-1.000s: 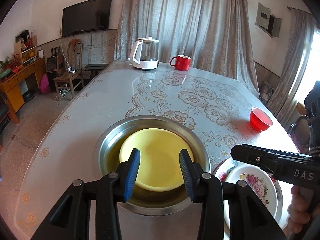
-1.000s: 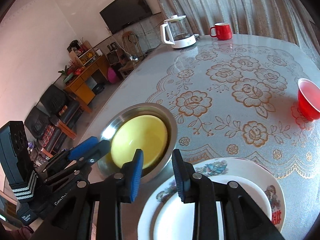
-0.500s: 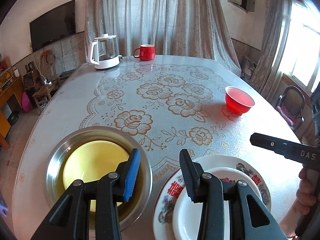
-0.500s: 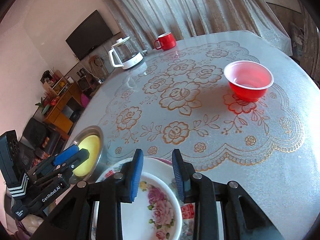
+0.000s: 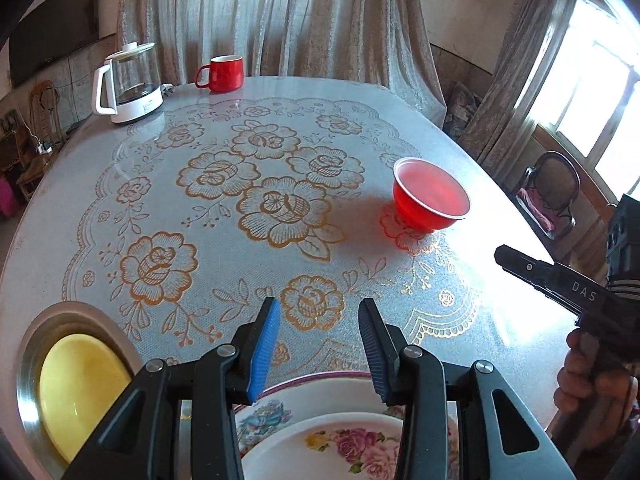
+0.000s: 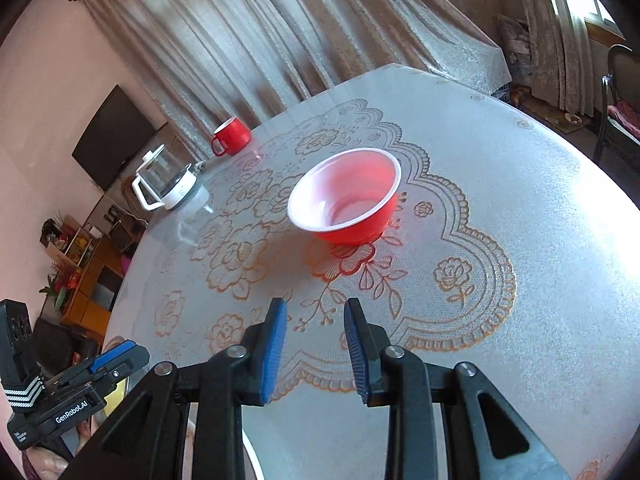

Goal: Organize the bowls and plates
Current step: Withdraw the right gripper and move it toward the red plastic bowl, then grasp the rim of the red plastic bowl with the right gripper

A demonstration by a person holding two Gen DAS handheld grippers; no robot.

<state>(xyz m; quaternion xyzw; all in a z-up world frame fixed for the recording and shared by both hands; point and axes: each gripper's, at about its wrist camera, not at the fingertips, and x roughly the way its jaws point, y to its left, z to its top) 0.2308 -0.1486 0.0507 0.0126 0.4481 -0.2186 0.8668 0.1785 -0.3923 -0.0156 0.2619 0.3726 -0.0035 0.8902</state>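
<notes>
A red plastic bowl (image 6: 348, 196) with a pale inside stands upright on the table, a short way ahead of my right gripper (image 6: 316, 308), which is open and empty. In the left wrist view the same red bowl (image 5: 430, 200) lies ahead and to the right. My left gripper (image 5: 320, 308) is open and empty, hovering over the far rim of a floral plate (image 5: 312, 382) with a smaller floral plate (image 5: 352, 440) stacked on it. A yellow bowl (image 5: 80, 388) rests inside a steel basin (image 5: 28, 344) at lower left.
A glass kettle (image 5: 128, 84) and a red mug (image 5: 222, 74) stand at the table's far edge by the curtain. The lace-patterned table (image 5: 500, 320) curves away on the right, where a chair (image 5: 554, 192) stands. A hand (image 5: 580, 380) holds the right gripper's handle.
Both grippers have swung to the right, away from the steel basin and over the plates toward the red bowl, which is now much nearer the right gripper. Neither jaw opening has changed.
</notes>
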